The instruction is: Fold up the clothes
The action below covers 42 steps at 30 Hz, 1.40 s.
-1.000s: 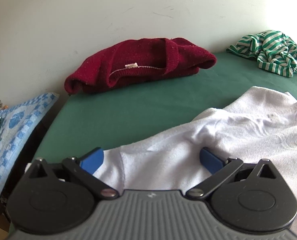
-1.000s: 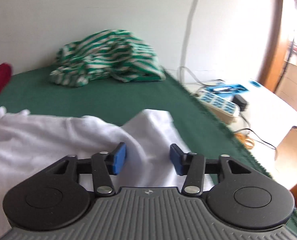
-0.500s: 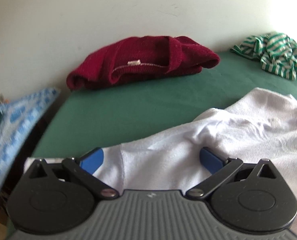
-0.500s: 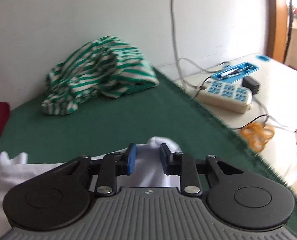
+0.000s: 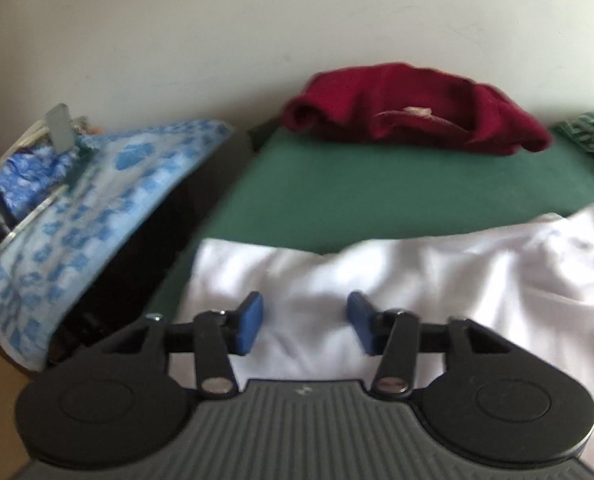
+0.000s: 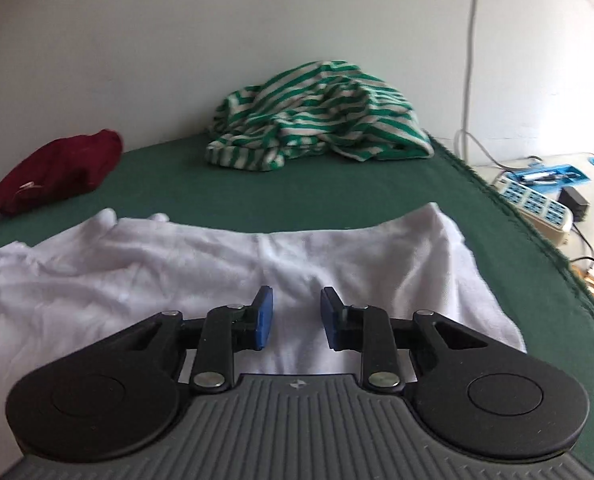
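A white garment (image 6: 201,264) lies spread and wrinkled across the green-covered table (image 6: 337,192). In the left wrist view its left end (image 5: 337,276) sits just under my left gripper (image 5: 305,320), which is open with a medium gap and only flat cloth showing between the blue pads. My right gripper (image 6: 297,314) hovers over the garment's right half, its jaws partly open with nothing clamped between them. The near hem of the garment is hidden behind both gripper bodies.
A dark red sweater (image 5: 417,108) lies at the back left by the wall, and a green-and-white striped garment (image 6: 317,120) at the back right. Blue patterned cloth (image 5: 97,200) lies left of the table. A power strip (image 6: 537,200) and cables sit off the right edge.
The left gripper's jaws narrowed from wide open and its view swung left. The right gripper narrowed, then pulled back; the white garment now lies spread flatter across the table.
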### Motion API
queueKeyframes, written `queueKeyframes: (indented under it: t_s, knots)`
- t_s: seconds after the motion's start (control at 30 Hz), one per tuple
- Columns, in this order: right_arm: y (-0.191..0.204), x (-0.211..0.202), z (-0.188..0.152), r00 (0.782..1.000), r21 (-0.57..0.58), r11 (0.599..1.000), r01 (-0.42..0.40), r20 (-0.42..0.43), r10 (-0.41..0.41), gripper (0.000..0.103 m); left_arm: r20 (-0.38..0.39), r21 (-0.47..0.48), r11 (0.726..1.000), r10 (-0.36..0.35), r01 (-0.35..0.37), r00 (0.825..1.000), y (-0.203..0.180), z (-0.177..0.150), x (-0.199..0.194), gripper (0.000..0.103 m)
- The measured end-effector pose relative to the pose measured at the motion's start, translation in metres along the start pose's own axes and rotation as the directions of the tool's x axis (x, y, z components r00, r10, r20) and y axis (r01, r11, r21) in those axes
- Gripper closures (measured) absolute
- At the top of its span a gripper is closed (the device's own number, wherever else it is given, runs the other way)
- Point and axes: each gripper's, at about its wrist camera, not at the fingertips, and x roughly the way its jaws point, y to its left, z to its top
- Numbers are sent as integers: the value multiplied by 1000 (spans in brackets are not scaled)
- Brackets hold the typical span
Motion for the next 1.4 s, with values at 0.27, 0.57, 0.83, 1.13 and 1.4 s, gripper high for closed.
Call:
queueKeyframes:
  t_s: [0.27,0.57,0.83,1.13,1.4]
  knots:
    - [-5,-7,-2,952,88,950,299,39,-303,69,-55,-227,950,207,-214,977,34,-3,6,22]
    - [43,-37,-20,999,-5,999,-52,-5,52,48,38,-120,991,-50,54,998,13,-21,-62,37]
    - [25,-38,-28,998,81,994,68,7,-69,78,-19,-120,981,151,-153,988,27,-34,-39,27]
    - [47,-61,-34,998,56,997,57,-23,-56,58,-33,-192,977,85,-90,996,43,-32,-71,43]
    - [69,-63,-45,996,-17,999,-50,-78,49,61,-7,-34,999,13,-14,1000,2,-42,-82,27]
